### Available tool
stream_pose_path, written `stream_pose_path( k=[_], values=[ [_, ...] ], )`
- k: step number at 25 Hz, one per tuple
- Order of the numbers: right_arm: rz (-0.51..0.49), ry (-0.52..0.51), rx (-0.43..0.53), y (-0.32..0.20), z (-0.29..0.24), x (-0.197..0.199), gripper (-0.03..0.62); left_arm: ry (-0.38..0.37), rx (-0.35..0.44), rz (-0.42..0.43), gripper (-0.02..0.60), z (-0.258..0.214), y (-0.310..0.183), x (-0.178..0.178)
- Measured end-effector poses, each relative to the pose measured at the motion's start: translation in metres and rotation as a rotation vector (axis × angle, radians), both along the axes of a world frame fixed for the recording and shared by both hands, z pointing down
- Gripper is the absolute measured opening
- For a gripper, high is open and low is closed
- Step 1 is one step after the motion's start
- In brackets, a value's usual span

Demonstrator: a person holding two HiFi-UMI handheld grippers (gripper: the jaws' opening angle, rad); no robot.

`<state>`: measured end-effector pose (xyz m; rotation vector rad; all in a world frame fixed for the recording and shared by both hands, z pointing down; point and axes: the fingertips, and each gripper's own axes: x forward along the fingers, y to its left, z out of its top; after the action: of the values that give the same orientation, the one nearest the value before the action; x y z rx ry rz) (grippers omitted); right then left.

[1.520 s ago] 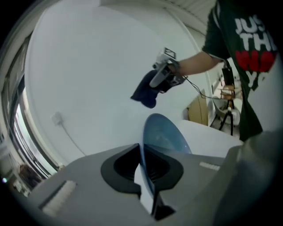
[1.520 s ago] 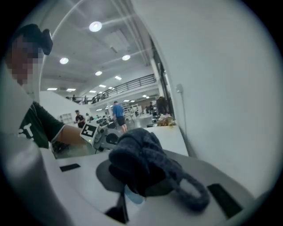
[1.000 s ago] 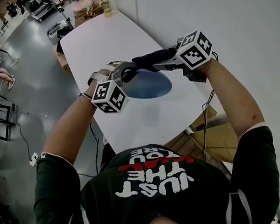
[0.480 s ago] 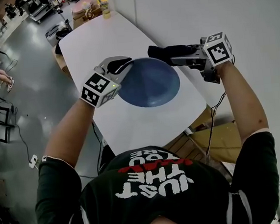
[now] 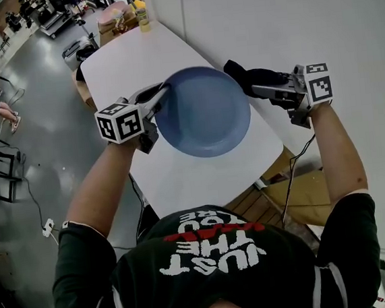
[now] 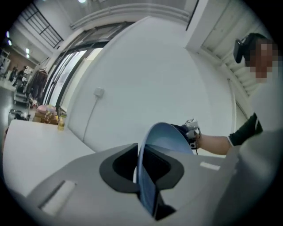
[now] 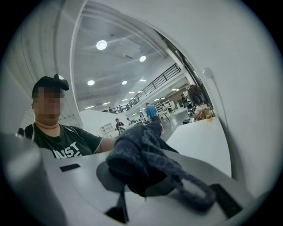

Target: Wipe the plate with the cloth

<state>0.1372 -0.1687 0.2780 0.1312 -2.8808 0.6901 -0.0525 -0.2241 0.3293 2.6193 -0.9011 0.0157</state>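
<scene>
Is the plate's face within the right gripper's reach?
Likely yes: the left gripper, jaws just opening slightly, holds the plate by its rim; the right gripper holds the cloth beside it, nothing between.

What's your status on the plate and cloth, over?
Left gripper grips plate rim, jaws just easing open. Right gripper shut on cloth, beside the plate. Plate raised off table. Nothing in the way.

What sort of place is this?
Probably a big open workshop or lab hall: round lights on a high ceiling, an upper-level railing, and a bare grey floor with equipment parked about.
</scene>
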Motion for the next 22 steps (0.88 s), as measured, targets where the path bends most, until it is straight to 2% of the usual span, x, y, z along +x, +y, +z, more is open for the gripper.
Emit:
stream_pose_path(
  k=[3, 8, 10, 13, 18, 22],
  values=[
    [0.011, -0.023, 0.017, 0.0, 0.001, 0.007, 0.048, 0.089, -0.064, -0.052, 0.031, 0.003, -0.015, -0.009],
    [0.017, -0.046, 0.03, 0.025, 0.001, 0.013, 0.048, 0.234, -0.14, -0.11, 0.031, -0.002, -0.012, -0.013],
    [0.01, -0.061, 0.022, 0.021, 0.003, 0.01, 0.048, 0.283, -0.169, -0.144, 0.031, -0.002, -0.028, -0.017],
    [0.0, -0.083, 0.016, 0.021, 0.007, 0.003, 0.048, 0.343, -0.2, -0.195, 0.031, -0.003, -0.046, -0.021],
    [-0.01, -0.108, 0.022, 0.081, 0.019, -0.016, 0.048, 0.431, -0.237, -0.262, 0.031, 0.003, -0.019, -0.027],
    [-0.021, -0.099, -0.002, 0.102, 0.03, -0.041, 0.048, 0.483, -0.255, -0.322, 0.029, 0.005, -0.022, -0.034]
  ],
)
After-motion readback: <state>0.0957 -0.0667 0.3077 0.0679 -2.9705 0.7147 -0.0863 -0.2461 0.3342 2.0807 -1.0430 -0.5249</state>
